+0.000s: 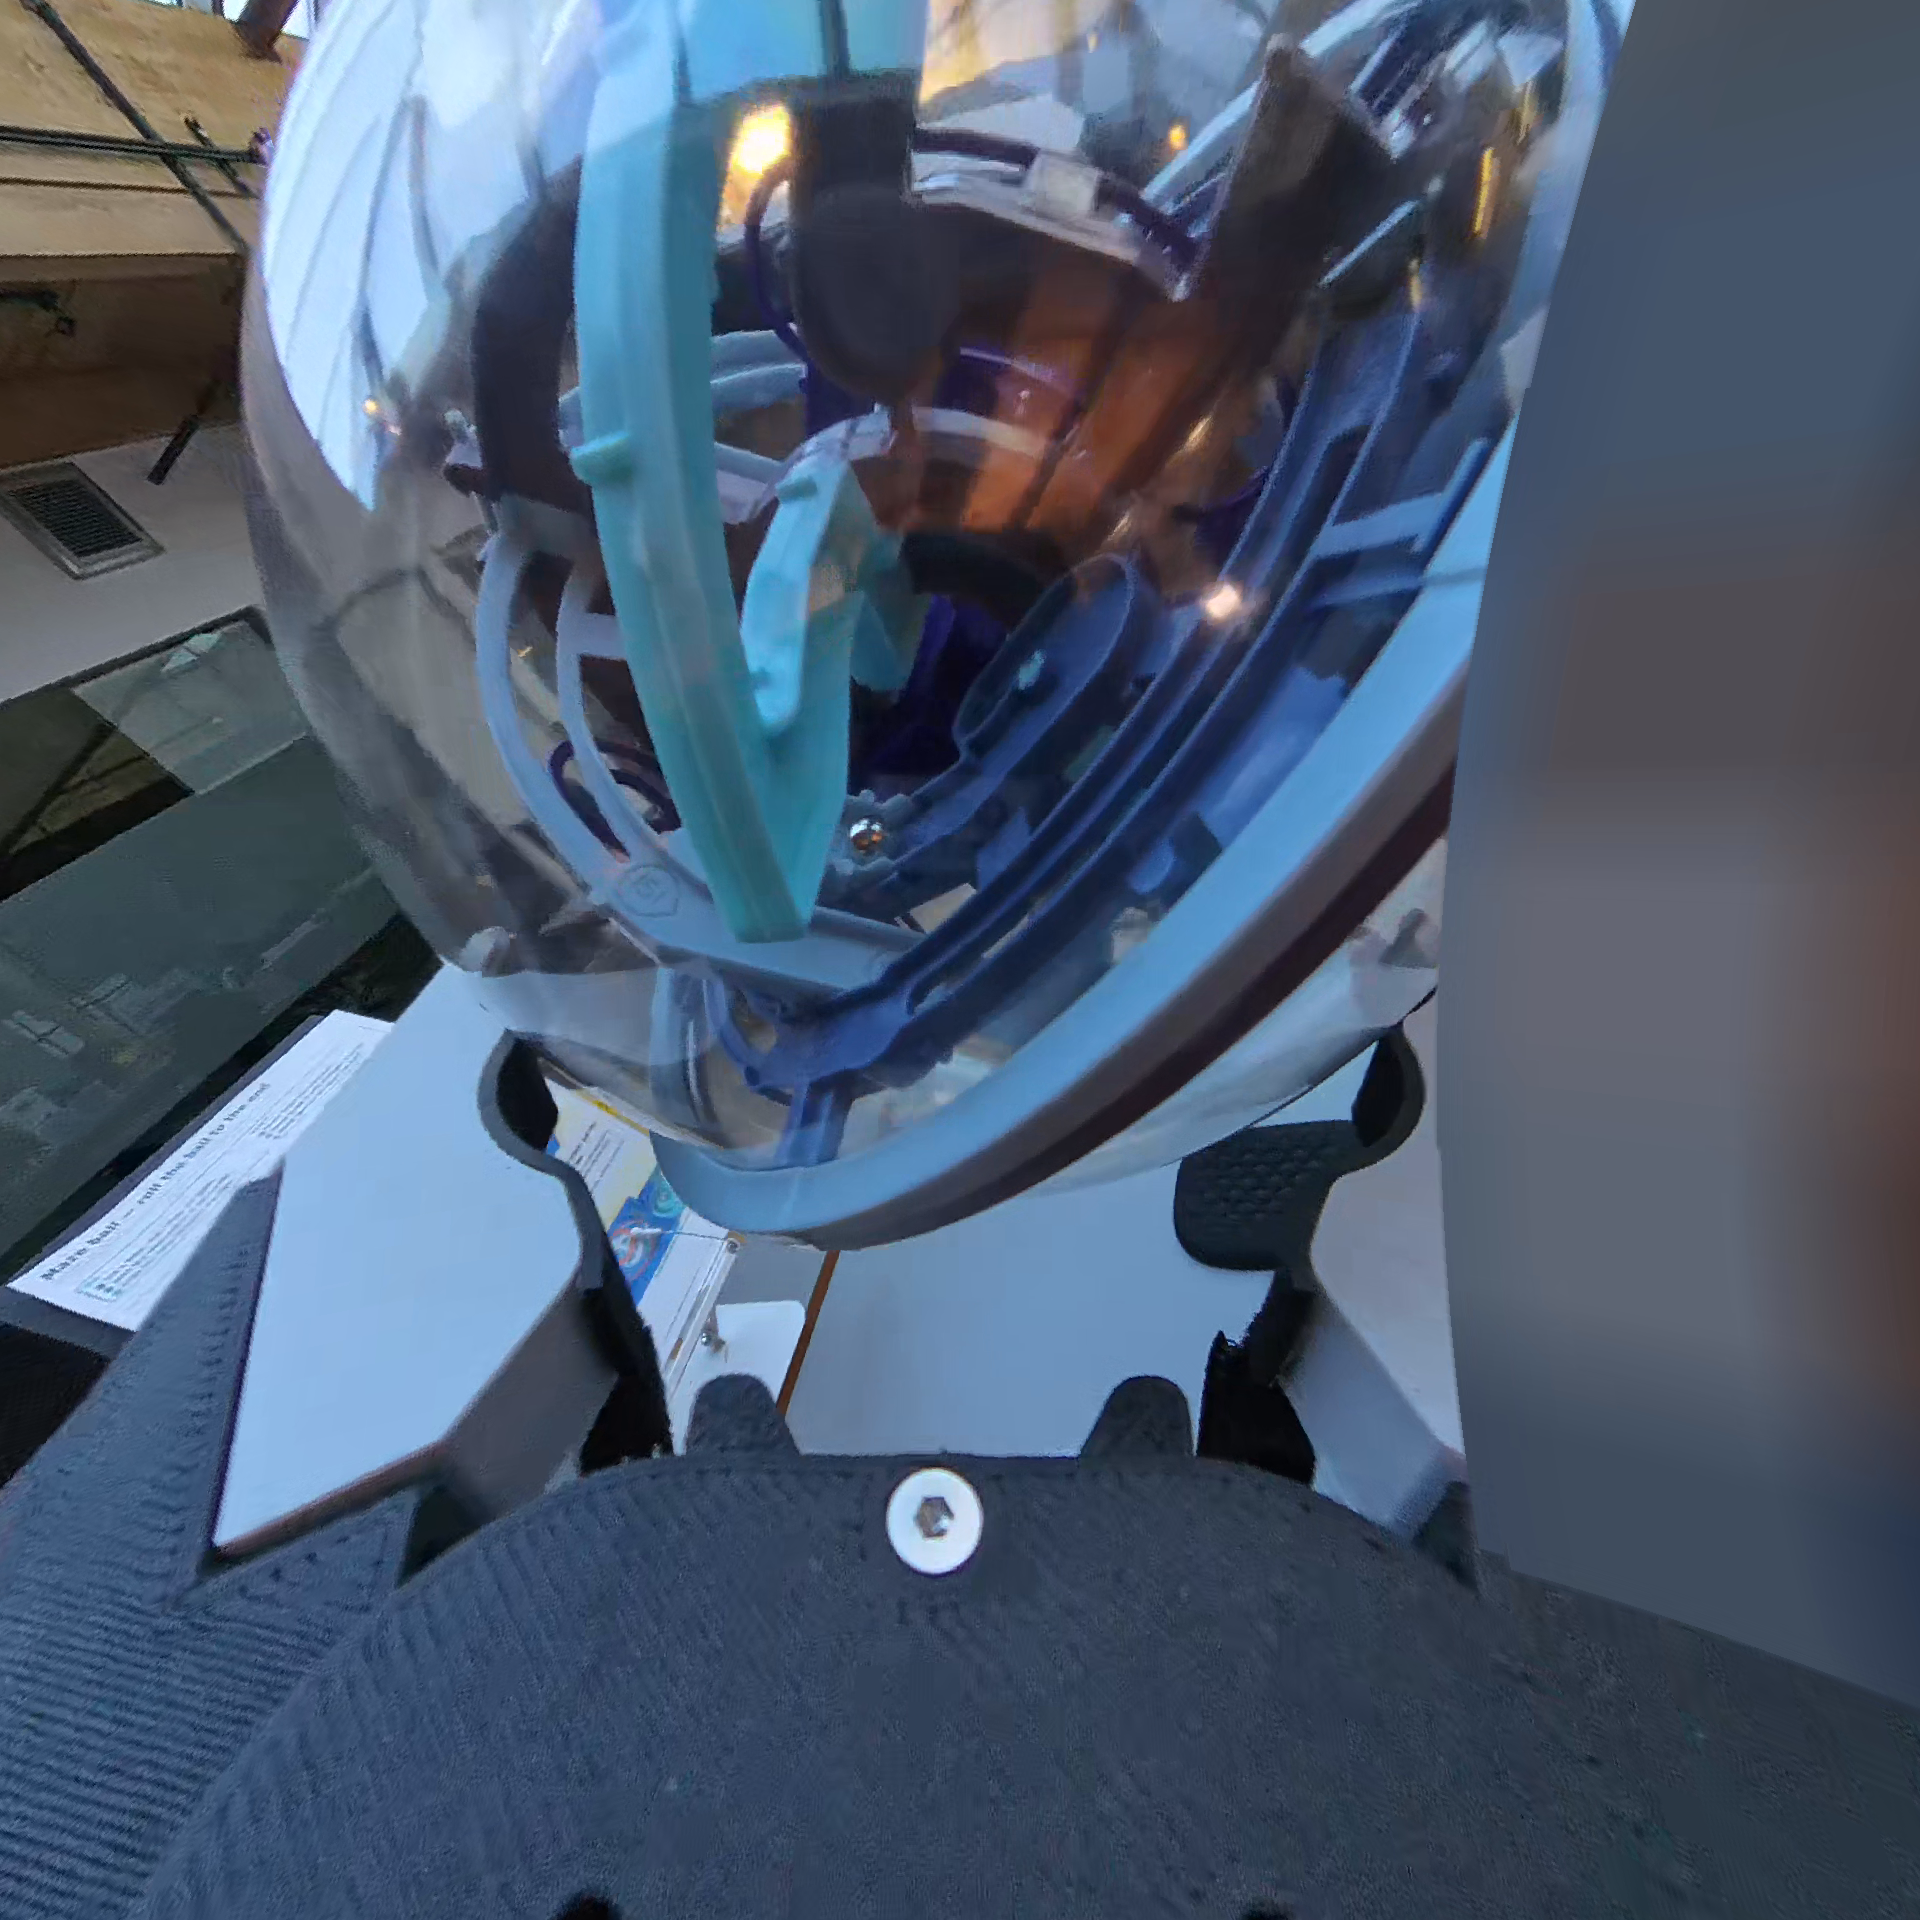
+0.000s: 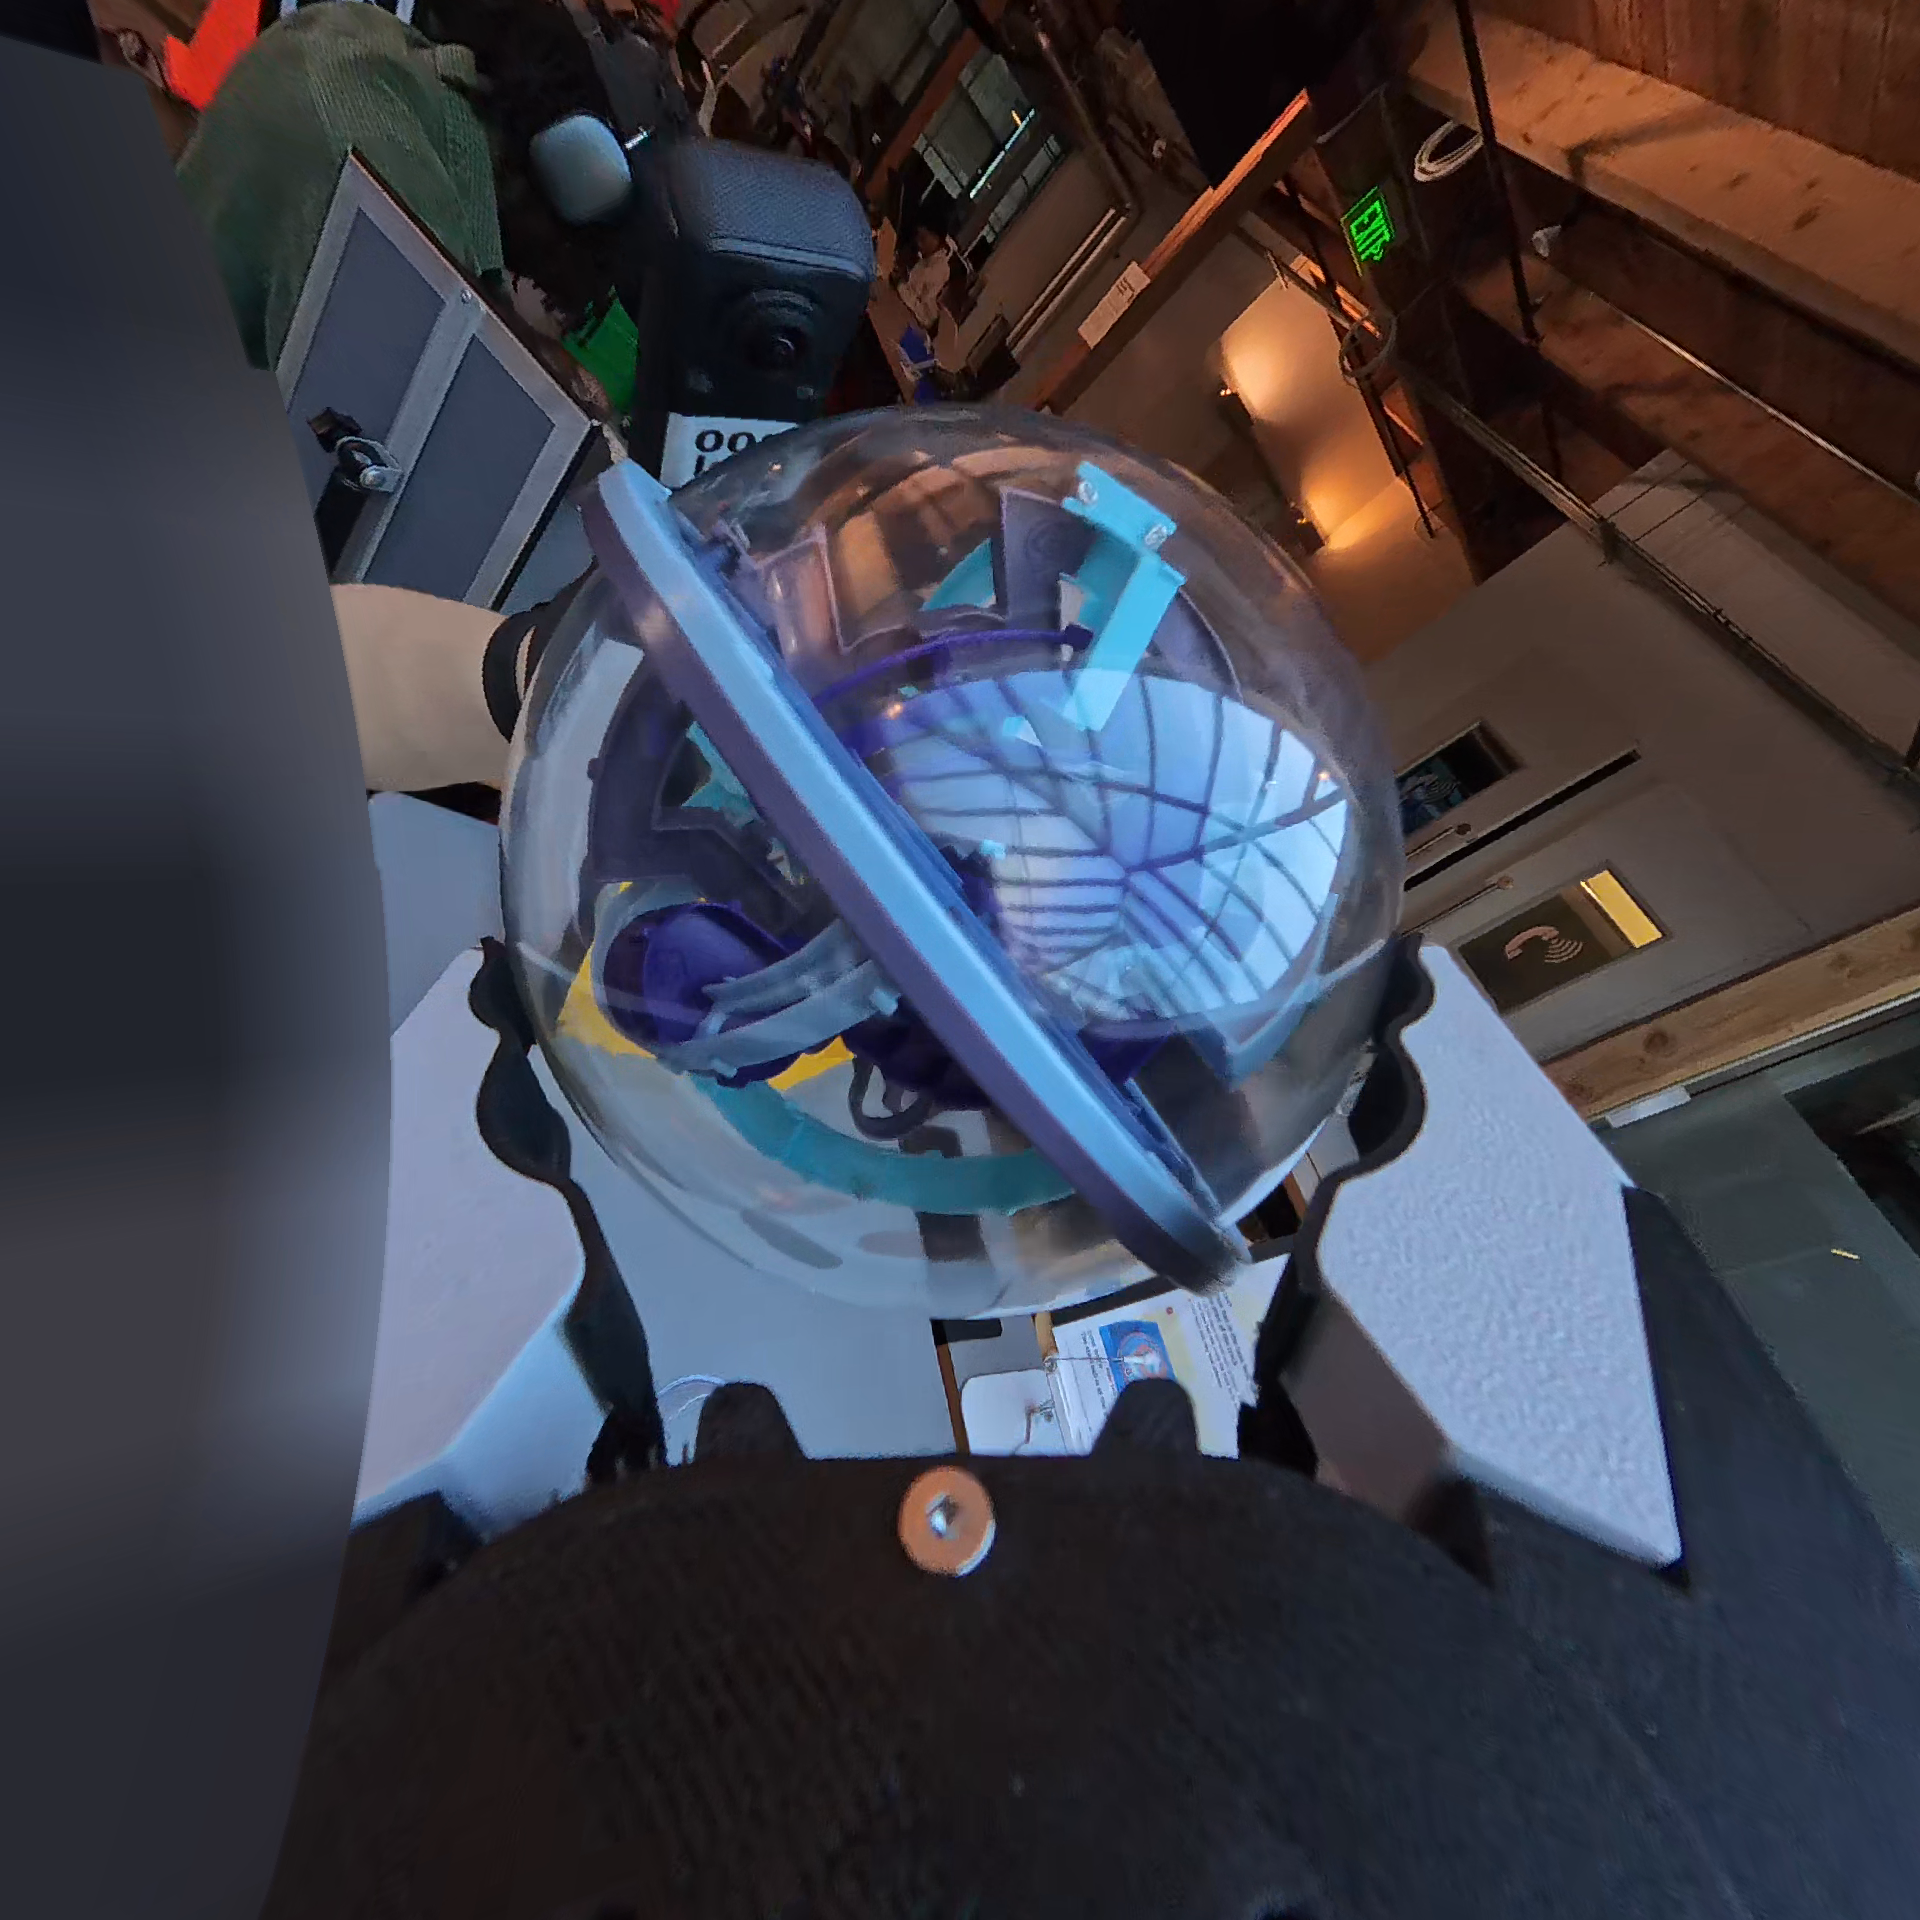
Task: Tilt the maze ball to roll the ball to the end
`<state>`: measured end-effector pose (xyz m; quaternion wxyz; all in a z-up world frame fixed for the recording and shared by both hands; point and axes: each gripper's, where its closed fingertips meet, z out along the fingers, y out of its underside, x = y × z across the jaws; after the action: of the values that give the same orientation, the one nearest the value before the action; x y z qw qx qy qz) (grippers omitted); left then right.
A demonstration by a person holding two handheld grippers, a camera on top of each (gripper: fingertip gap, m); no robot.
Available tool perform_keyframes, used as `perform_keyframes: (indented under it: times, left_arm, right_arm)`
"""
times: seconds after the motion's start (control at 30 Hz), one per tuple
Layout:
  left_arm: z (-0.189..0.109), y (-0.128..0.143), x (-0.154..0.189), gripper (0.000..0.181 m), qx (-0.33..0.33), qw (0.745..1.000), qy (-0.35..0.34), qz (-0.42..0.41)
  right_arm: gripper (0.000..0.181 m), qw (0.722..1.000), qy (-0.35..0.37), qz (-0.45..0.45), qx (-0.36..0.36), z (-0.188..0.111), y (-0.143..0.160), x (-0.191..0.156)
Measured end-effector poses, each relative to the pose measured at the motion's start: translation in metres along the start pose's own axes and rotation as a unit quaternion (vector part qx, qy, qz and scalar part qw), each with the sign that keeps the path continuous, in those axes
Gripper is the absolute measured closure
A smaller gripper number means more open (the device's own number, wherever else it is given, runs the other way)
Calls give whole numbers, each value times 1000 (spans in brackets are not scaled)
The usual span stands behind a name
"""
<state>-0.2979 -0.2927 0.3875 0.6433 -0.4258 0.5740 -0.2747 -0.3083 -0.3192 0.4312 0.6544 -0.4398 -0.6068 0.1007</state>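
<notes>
The maze ball [image 1: 1039, 540] is a clear sphere with teal, grey and blue tracks inside and a grey ring around its middle. It is held up in the air, tilted, with the ring running slantwise. A small steel ball [image 1: 868, 831] sits low inside, next to the teal track [image 1: 665, 520]. My left gripper [image 1: 951, 1101] grips the sphere's lower part between both fingers. In the right wrist view the maze ball [image 2: 935, 862] sits between the fingers of my right gripper [image 2: 945, 977], which touch its sides. The steel ball does not show in the right wrist view.
A white table [image 1: 987, 1351] lies below, with a printed sheet [image 1: 208, 1174] at its left edge and a colourful leaflet [image 2: 1143, 1361] under the sphere. A black camera [image 2: 769, 270] stands behind it. A person's arm [image 2: 416, 675] is at the left.
</notes>
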Motion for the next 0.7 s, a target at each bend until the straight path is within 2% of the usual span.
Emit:
perform_keyframes:
  times: [0.33, 0.7]
  left_arm:
    - [-11, 0, 7, 26, 51, 997, 38, -38]
    - [-6, -3, 9, 27, 71, 993, 66, -66]
  right_arm:
    - [24, 999, 9, 20, -45, 12, -9, -8]
    - [24, 996, 15, 41, -72, 9, -9, -5]
